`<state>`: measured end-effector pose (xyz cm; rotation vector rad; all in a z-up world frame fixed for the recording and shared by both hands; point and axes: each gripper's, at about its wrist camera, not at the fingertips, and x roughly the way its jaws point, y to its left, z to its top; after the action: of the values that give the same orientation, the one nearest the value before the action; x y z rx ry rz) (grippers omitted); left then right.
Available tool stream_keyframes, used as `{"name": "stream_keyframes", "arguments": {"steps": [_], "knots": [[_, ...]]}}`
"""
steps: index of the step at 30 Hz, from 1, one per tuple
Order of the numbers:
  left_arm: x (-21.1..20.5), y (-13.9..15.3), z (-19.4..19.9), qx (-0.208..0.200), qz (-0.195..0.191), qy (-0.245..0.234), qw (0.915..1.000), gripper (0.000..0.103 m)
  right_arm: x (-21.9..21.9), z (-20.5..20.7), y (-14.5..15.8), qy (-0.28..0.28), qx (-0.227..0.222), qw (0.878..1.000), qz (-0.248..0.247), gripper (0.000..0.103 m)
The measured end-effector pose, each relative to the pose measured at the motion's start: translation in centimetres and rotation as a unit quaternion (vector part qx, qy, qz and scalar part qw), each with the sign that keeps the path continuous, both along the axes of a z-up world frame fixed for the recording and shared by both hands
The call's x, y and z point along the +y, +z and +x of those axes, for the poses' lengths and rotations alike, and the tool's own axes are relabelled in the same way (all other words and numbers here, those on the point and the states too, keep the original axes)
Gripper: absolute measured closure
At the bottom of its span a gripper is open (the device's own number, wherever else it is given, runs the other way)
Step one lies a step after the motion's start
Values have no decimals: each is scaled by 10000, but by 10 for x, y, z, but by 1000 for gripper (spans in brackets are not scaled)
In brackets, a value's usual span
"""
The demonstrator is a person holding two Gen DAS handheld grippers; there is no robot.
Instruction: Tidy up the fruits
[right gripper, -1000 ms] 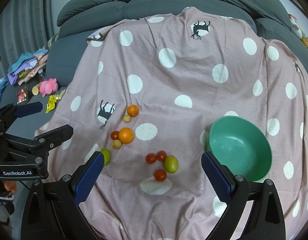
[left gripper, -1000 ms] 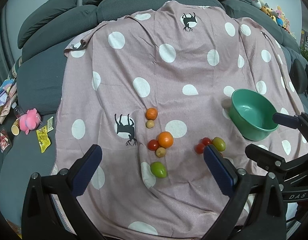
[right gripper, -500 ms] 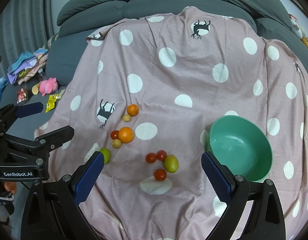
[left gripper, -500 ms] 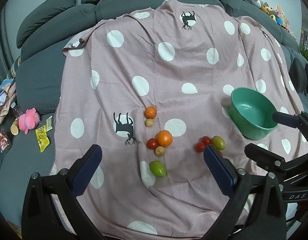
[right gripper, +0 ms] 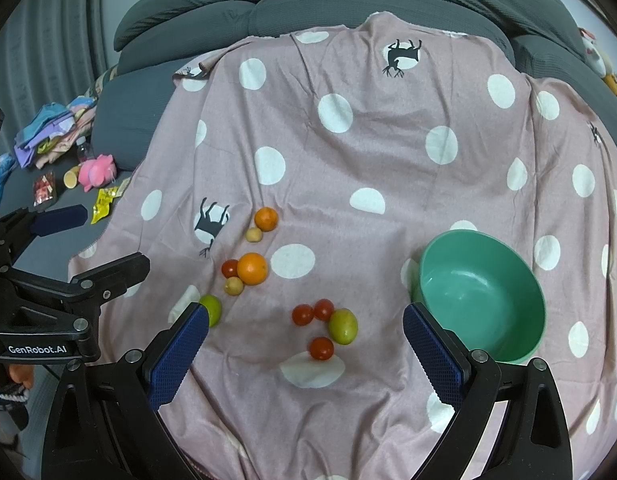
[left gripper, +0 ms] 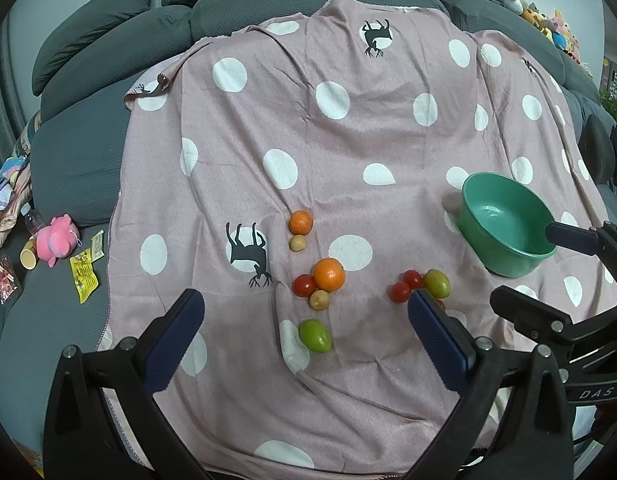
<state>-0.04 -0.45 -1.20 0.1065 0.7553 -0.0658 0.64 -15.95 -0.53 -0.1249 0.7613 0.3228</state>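
The fruits lay scattered loose on the spotted cloth [right gripper: 388,152], none yet gathered, and the green bowl [right gripper: 484,240] stood empty, presumably to receive them. The right gripper [right gripper: 304,344] hung with jaws spread wide and holding nothing; three tomatoes [right gripper: 321,348] and a greenish fruit [right gripper: 342,326] sat just ahead at twelve o'clock, the bowl at two. The left gripper [left gripper: 304,330] was likewise agape, a lime [left gripper: 315,335] between its fingers' line, apparently untouched.
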Motion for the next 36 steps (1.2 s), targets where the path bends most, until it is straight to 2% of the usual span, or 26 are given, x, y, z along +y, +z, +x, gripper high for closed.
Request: {"name": "stream_keyframes", "arguments": {"steps": [24, 27, 30, 32, 36], "knots": [[1, -7, 0, 43, -55, -10, 10000, 1, 0, 1, 0, 17, 15, 10000, 2, 5], [7, -12, 2, 160, -363, -104, 9992, 1, 1, 1, -2, 22, 31, 10000, 31, 5], [21, -22, 2, 276, -974, -330, 9943, 1, 1, -2, -10, 93, 30, 9998, 166, 5], [33, -33, 1, 347, -1237, -333, 9912, 1, -1, -5, -17, 196, 29, 9992, 339, 5], [52, -60, -2, 530, -1285, -136, 9902, 1, -7, -7, -40, 413, 107, 9962, 762, 5]]}}
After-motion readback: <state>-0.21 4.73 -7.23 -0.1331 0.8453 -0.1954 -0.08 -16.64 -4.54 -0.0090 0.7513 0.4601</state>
